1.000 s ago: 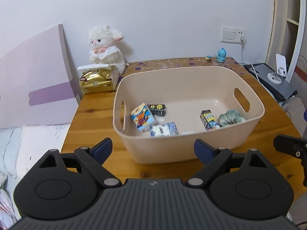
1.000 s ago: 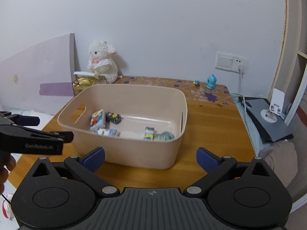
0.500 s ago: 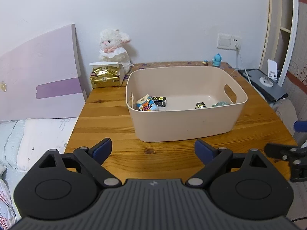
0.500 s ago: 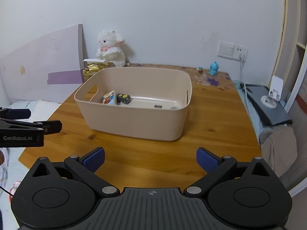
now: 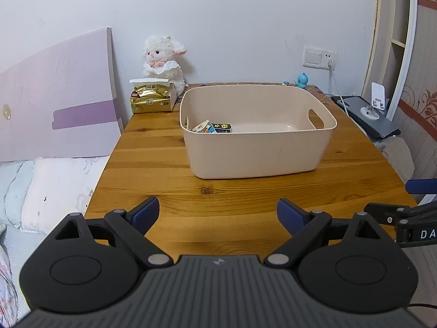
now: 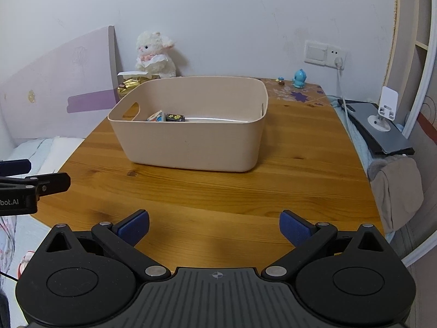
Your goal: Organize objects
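Note:
A beige plastic bin [image 5: 259,147] [image 6: 191,147] stands on the wooden table [image 5: 169,169] [image 6: 300,164]. Inside it I see a small colourful carton [image 5: 203,128] [image 6: 156,116] and a small black box with stars [image 5: 222,127] [image 6: 175,117]; the rest of its floor is hidden by the near wall. My left gripper [image 5: 218,214] is open and empty over the table's front edge. My right gripper [image 6: 214,227] is open and empty, also at the front edge. Each gripper shows at the side of the other's view.
A white plush lamb [image 5: 162,63] and a gold tissue pack [image 5: 150,99] stand at the back left. A small blue figurine [image 5: 301,80] sits at the back right. A bed [image 5: 49,186] lies left of the table; a grey device [image 6: 379,128] lies right.
Both grippers have pulled back from the bin and dropped lower, so the bin looks smaller and its near wall hides most of the contents. Both stay open.

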`<state>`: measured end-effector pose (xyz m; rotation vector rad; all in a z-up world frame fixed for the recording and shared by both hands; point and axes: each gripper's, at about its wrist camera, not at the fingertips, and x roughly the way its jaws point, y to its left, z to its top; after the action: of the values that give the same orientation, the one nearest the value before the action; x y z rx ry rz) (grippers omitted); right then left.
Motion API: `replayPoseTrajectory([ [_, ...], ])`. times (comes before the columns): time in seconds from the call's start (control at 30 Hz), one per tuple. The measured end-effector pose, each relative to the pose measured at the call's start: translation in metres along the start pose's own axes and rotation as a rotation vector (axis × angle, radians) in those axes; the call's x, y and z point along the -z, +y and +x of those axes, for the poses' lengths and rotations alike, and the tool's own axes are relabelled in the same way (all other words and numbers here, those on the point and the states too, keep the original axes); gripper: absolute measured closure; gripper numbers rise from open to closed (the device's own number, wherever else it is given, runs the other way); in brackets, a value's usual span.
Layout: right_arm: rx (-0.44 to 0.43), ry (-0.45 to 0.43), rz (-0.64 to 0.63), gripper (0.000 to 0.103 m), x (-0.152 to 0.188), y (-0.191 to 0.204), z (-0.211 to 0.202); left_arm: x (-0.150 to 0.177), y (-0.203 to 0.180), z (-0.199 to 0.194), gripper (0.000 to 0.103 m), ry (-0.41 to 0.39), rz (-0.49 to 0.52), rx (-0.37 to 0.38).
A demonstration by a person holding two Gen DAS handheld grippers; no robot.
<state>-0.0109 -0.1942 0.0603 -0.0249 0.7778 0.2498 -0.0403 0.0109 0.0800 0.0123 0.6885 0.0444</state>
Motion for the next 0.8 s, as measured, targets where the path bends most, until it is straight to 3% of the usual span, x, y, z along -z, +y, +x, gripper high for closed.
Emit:
replayPoseTrajectory([
  [0.5, 0.017, -0.071, 0.0, 0.0, 0.001, -0.003, -0.031, 0.002, -0.012, -0.014, 0.008, -0.015, 0.045, 0.003],
  [0.8, 0.028, -0.065, 0.003, 0.0, 0.0, -0.008, -0.029, 0.0, -0.013, -0.011, 0.006, -0.005, 0.047, -0.008],
])
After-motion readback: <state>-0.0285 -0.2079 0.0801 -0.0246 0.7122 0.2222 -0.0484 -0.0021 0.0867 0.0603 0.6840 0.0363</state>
